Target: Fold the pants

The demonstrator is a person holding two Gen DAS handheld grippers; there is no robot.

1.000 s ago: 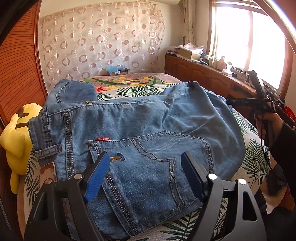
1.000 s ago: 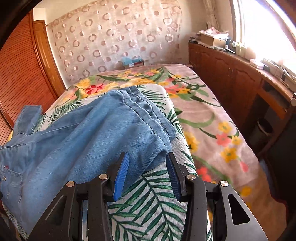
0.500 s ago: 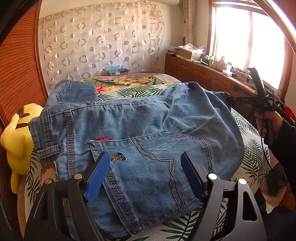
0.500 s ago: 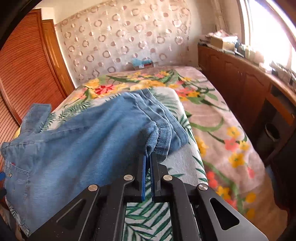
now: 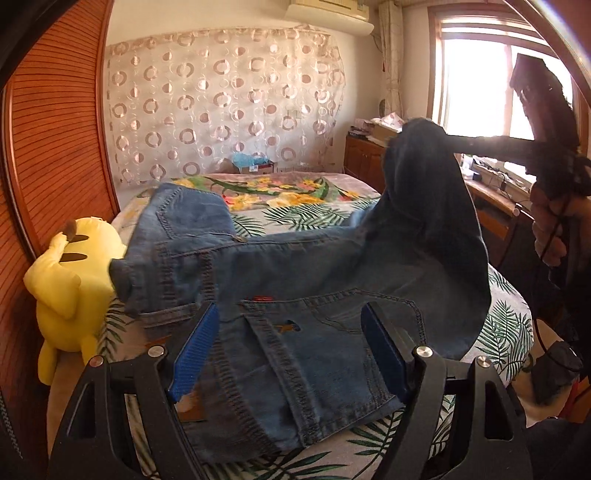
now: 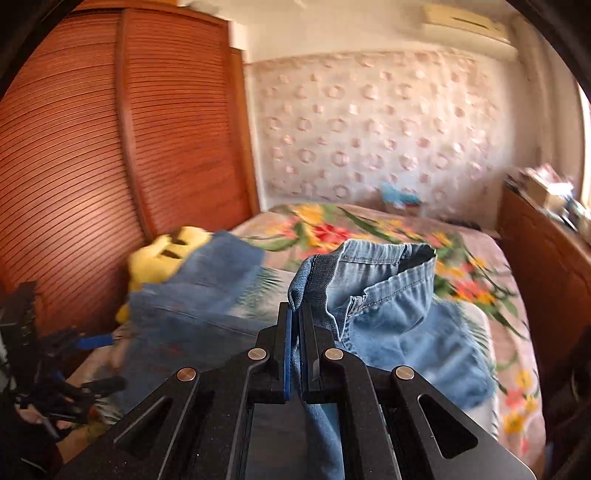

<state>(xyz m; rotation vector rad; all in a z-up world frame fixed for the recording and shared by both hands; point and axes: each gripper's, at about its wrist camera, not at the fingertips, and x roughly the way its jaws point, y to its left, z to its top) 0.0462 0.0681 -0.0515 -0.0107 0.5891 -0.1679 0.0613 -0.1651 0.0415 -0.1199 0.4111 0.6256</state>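
Denim pants (image 5: 295, 266), one pair, spread across the bed's (image 5: 509, 325) near end, right gripper (image 6: 295, 325) clamping the lifted leg hem, left gripper (image 5: 291, 343) jaws wide above the waistband, one yellow plush (image 5: 70, 280) at the bed's left edge.

No readable text anywhere

A yellow plush toy (image 5: 70, 291) sits at the bed's (image 5: 295, 218) edge against a slatted wooden wardrobe (image 5: 55, 140); a circle-patterned curtain (image 5: 221, 103) hangs behind (air conditioner (image 5: 328, 13) above), beside a cluttered wooden cabinet (image 6: 546, 254).
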